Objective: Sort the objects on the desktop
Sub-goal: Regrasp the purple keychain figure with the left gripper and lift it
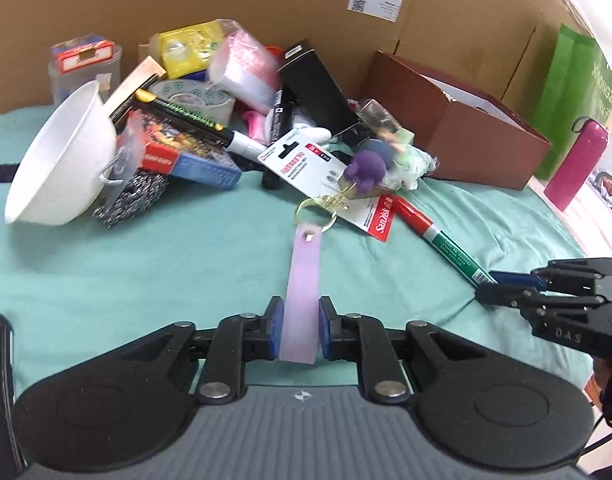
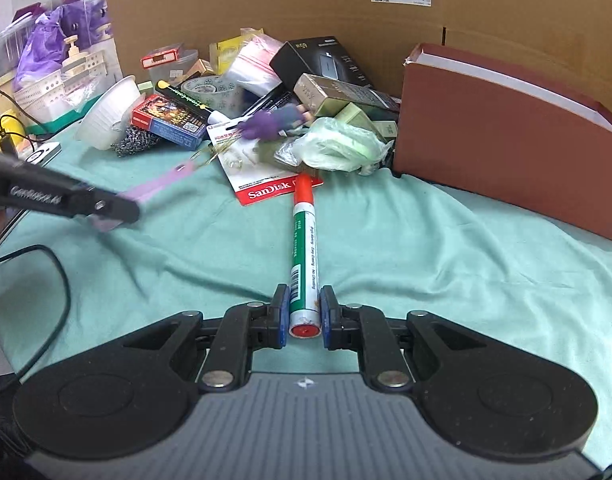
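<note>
The left gripper pinched the lilac strap; the right gripper pinched the green marker over teal cloth. Only the left view showed a pink bottle; brown box contents hidden

Left gripper: strap between pads, runs ahead to key ring at pile edge. Ahead-left: bowl tilted on side, card box just right of it, tape roll behind. SanDisk card ahead-right, partly under toy. Open box far right of pile, bottle beyond it.
Right gripper: marker between pads, points straight ahead, cap end touching SanDisk card. Bagged item behind card, open box ahead-right. Left gripper off to left.
</note>
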